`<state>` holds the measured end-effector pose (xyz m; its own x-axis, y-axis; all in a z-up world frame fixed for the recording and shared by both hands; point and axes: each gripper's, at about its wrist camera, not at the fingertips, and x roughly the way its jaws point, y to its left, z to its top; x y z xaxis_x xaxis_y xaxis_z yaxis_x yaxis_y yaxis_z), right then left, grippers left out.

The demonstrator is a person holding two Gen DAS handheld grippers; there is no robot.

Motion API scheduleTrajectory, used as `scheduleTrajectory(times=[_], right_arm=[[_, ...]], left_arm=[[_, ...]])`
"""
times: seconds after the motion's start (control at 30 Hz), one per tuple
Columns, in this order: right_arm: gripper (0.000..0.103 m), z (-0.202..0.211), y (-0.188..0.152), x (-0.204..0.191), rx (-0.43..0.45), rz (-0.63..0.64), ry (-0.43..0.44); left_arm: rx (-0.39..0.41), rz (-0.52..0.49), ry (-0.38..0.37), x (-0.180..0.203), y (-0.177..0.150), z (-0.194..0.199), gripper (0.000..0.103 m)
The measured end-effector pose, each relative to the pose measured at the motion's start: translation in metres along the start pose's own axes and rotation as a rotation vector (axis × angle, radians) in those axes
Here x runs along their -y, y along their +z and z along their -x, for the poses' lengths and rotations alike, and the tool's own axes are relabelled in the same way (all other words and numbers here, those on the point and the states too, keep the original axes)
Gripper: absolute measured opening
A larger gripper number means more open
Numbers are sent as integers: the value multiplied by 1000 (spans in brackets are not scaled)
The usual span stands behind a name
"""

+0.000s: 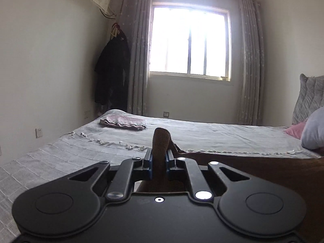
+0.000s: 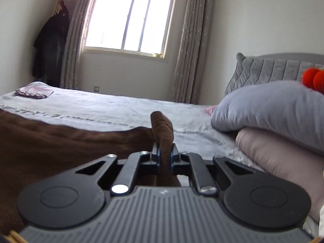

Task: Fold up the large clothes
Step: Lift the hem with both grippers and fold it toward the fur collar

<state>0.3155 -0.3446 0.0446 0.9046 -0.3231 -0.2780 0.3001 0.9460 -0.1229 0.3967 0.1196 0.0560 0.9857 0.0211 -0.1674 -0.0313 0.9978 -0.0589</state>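
Note:
A large brown garment [image 1: 263, 174] hangs stretched between my two grippers above the grey bedspread [image 1: 202, 135]. In the left wrist view my left gripper [image 1: 159, 158] is shut on a bunched corner of it, and a tuft of brown cloth sticks up past the pads. The cloth runs off to the right from there. In the right wrist view my right gripper [image 2: 165, 156] is shut on another bunched corner of the brown garment [image 2: 60, 141], which spreads away to the left. Both grippers point almost level across the bed [image 2: 111, 109].
A folded pink patterned cloth [image 1: 123, 122] lies at the bed's far left corner. A grey pillow [image 2: 273, 109] on a pink one [image 2: 283, 156] sits close on the right, by the padded headboard [image 2: 273, 68]. Dark clothes [image 1: 112, 70] hang beside the curtained window [image 1: 190, 40].

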Motion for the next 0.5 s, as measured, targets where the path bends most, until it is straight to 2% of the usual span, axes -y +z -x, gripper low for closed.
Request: scheduleTrajectory(times=[0.13,0.23,0.3,0.37,0.43,0.5], right_arm=[[8,-64,-5,-21,-46,21,-45],[8,-108,-38,-36,-117,71,-66],[10,-135,-64,-46,-188,109,-63],[11,-158,-91,-54,-276,117,-61],[13,-171,-100,-61,-335,136,-73],[19,-178,-97,-57,-363,114,-86]], left_arm=[[-23,-53,70,20,-25,-60,12],[-79,-118,121,27,-65,-100,12],[-143,-144,151,29,-94,-122,12],[-240,-133,171,28,-104,-142,13],[-292,-112,184,23,-104,-154,15],[-347,-85,191,17,-104,-161,18]])
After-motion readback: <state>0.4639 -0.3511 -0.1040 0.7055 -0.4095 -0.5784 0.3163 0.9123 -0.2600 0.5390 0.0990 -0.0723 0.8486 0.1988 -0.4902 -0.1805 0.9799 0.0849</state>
